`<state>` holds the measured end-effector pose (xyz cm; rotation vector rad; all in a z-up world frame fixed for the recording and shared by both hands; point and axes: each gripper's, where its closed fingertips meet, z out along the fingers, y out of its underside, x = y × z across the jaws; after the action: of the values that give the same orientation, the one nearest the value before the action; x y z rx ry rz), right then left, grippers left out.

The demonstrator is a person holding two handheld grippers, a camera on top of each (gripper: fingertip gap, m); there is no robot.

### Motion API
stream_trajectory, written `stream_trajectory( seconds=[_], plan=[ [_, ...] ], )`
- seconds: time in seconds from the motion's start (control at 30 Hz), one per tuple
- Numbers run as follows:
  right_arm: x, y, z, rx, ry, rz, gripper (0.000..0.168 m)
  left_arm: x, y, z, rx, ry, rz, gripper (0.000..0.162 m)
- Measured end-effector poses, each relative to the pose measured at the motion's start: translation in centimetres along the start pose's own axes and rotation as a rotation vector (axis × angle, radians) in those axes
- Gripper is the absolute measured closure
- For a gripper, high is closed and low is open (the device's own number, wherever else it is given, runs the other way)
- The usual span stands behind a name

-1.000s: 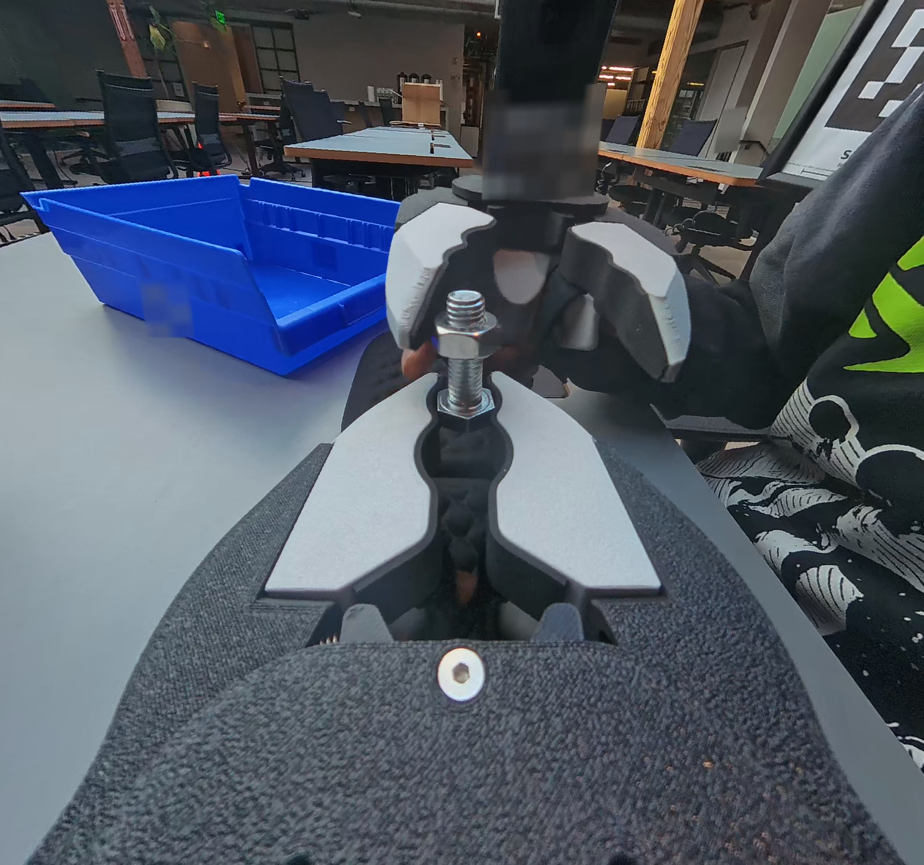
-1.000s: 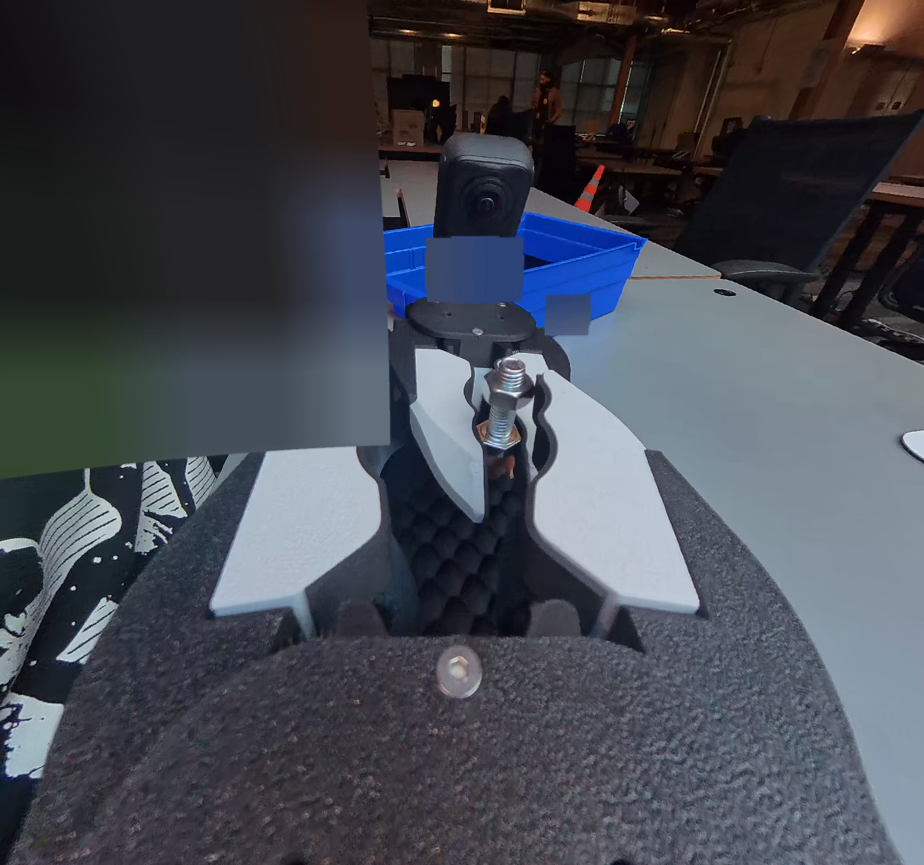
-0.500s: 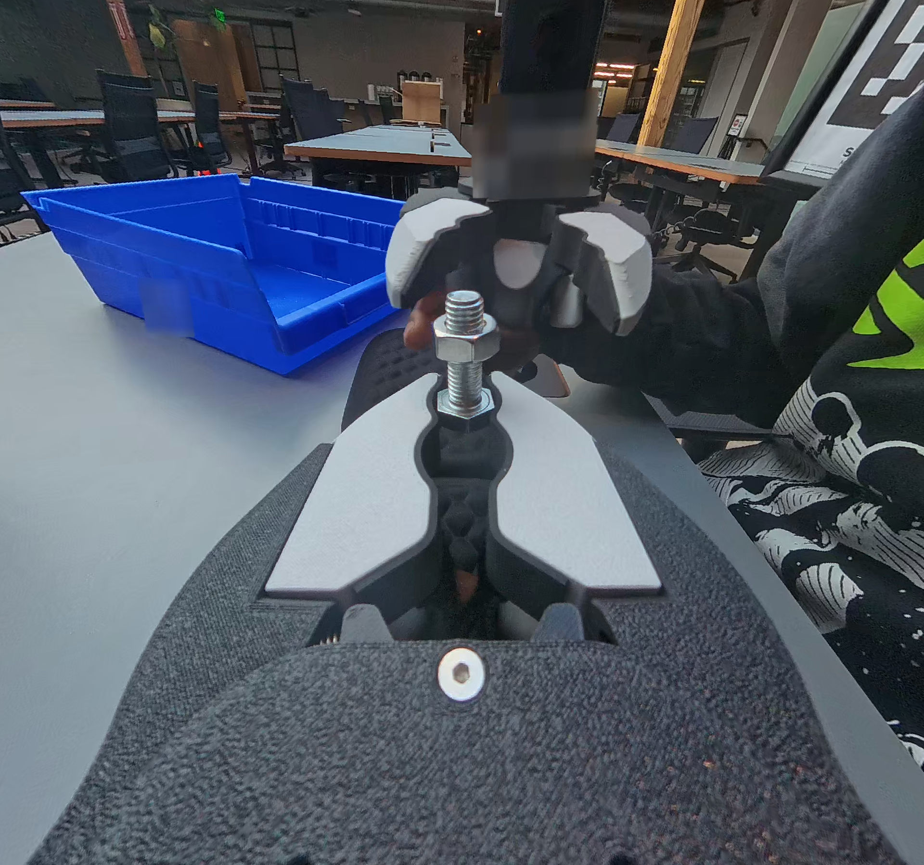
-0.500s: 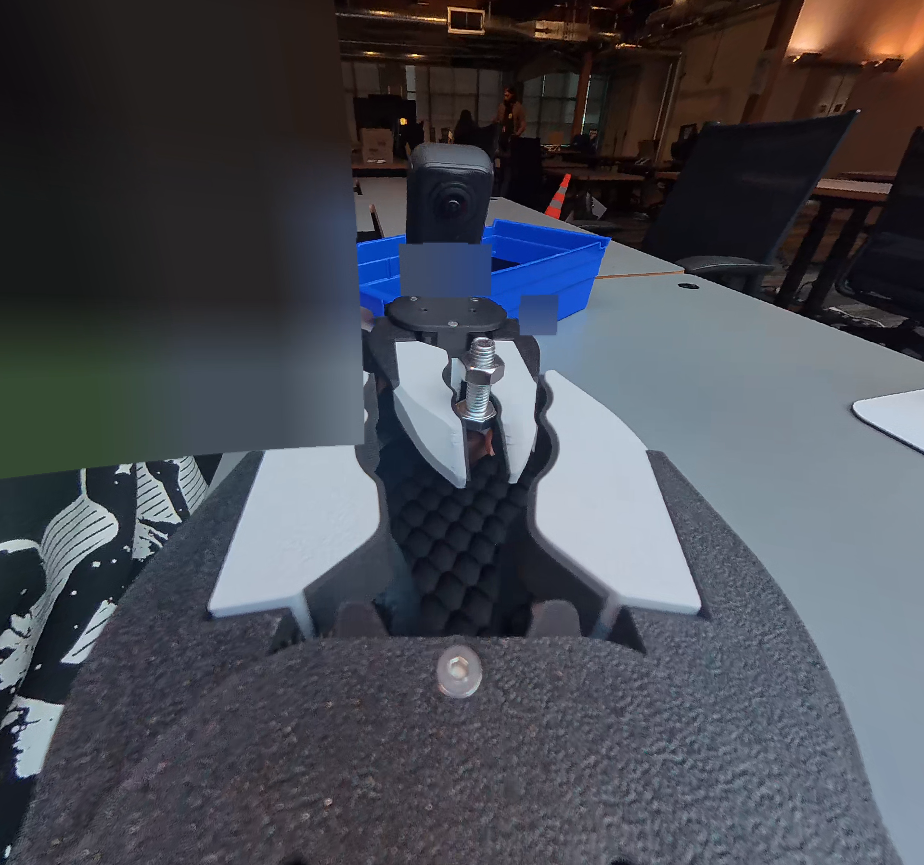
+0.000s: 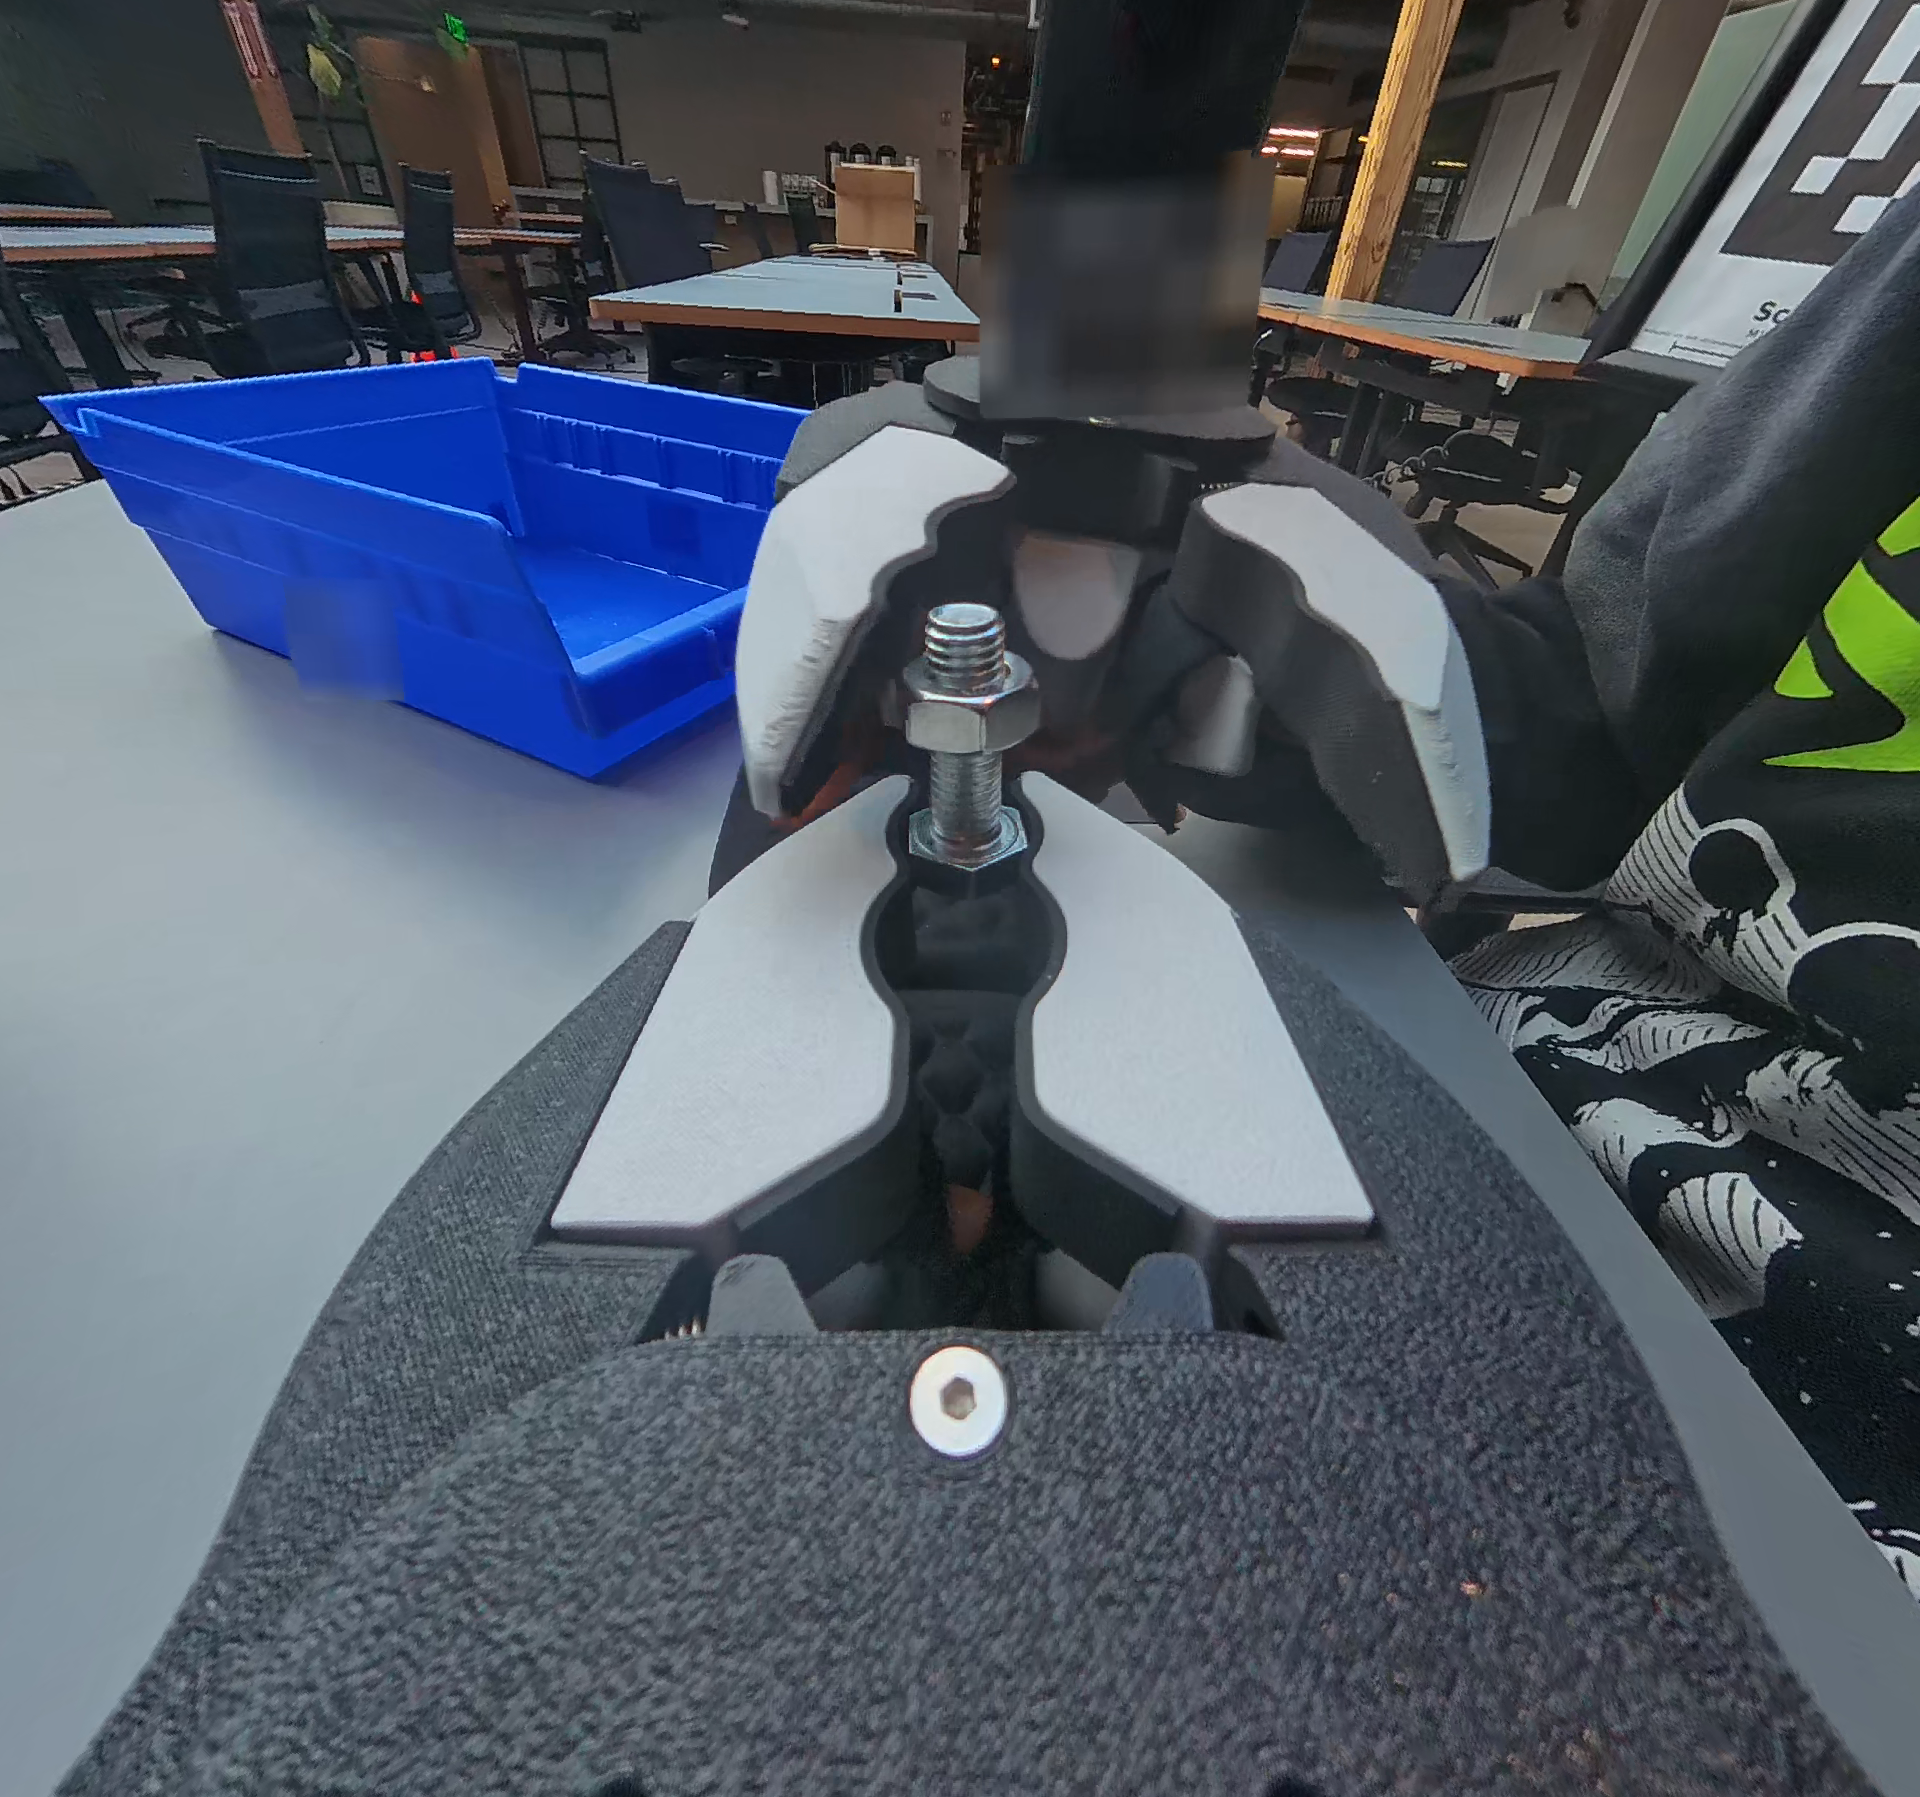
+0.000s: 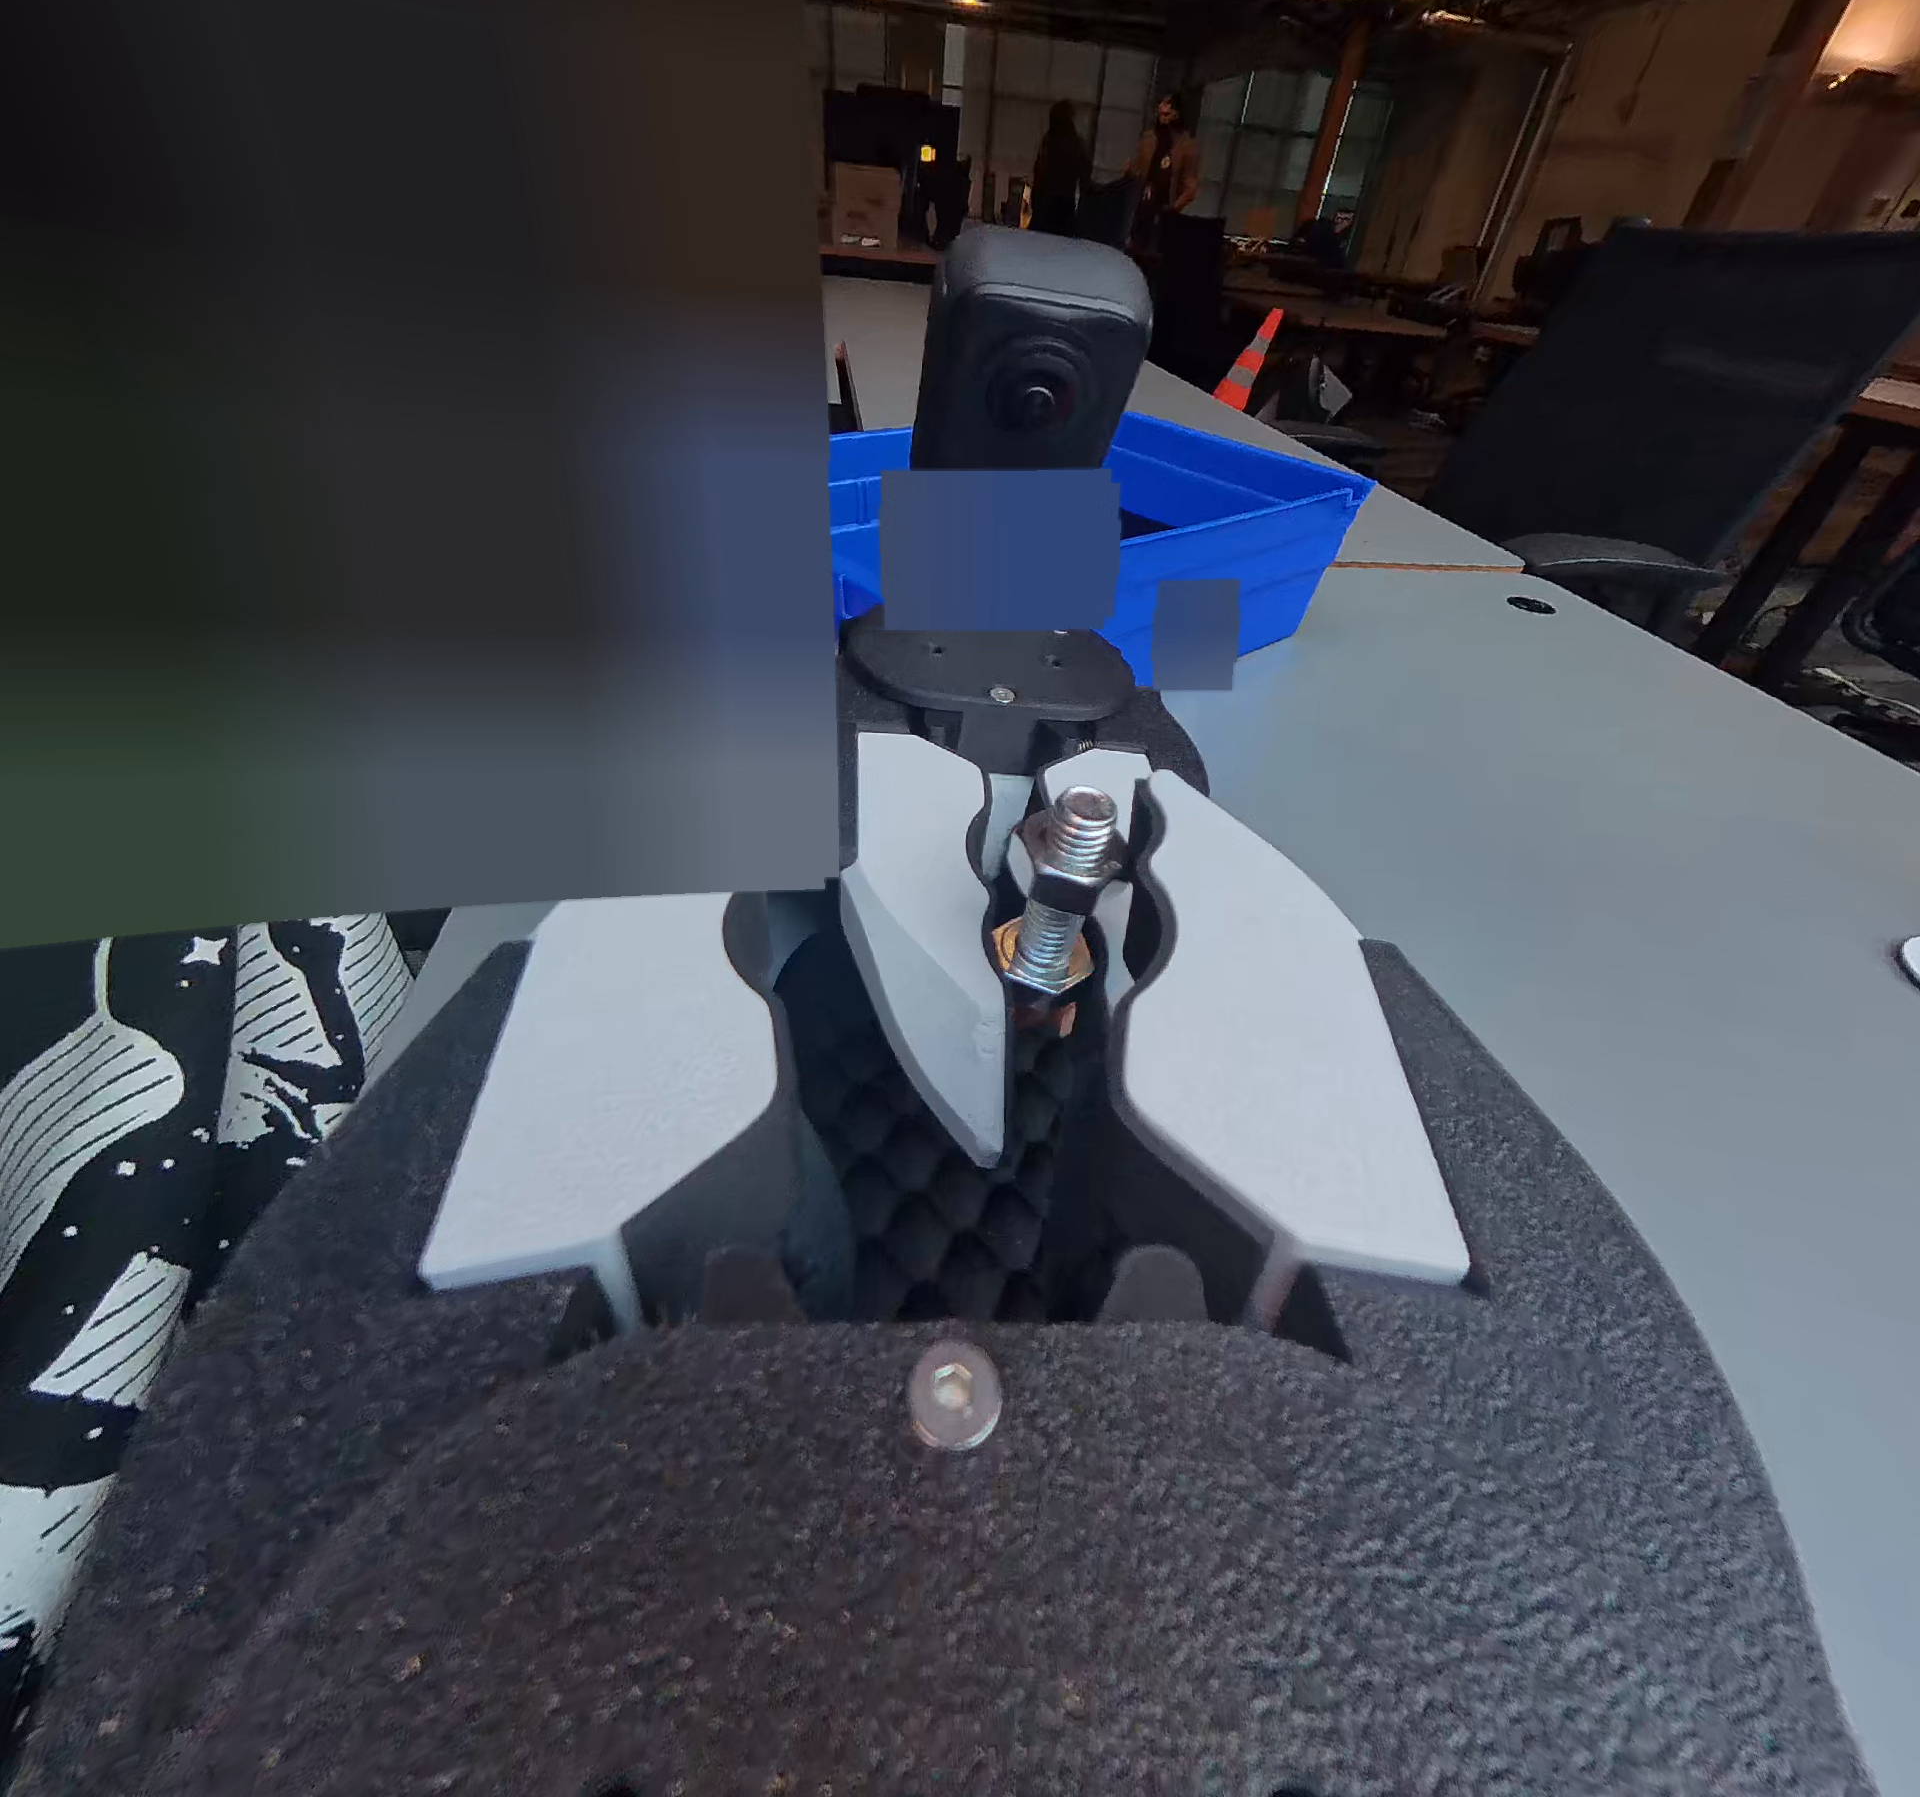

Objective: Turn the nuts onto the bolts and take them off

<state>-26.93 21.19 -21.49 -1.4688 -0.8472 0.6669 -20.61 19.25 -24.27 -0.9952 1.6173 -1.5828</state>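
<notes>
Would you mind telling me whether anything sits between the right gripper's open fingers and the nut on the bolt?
Nothing visible does. The right gripper is open around the nut, high on the bolt clamped by the left gripper.

Each gripper, left (image 5: 966, 812) and right (image 6: 956, 968), has a rough, black, grainy body with one silver hex-socket screw (image 5: 957, 1401) in the middle. The two fingers (image 5: 748, 1041) are topped with flat, pale grey plates with wavy inner edges and lined with black dimpled foam (image 6: 935, 1197). A black camera (image 6: 1029, 355) stands on the left one. The person wears a dark sleeve (image 5: 1704, 459) and a black top with white print (image 5: 1745, 1051) and what looks like a lime-green mark.
</notes>
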Motion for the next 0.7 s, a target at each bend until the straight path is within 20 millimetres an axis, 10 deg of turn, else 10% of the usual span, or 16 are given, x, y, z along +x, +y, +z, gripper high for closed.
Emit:
stream_trajectory(
  seconds=[0.43,0.7],
  plan=[
    [-0.1,0.2,-3.2,0.023,0.063,0.012,0.123,-0.1,-0.1,-0.1,0.006,-0.003,-0.004,0.148],
    [0.5,0.0,-1.7,0.042,0.065,0.045,0.101,0.0,0.0,0.0,-0.002,0.005,-0.001,0.148]
  ],
)
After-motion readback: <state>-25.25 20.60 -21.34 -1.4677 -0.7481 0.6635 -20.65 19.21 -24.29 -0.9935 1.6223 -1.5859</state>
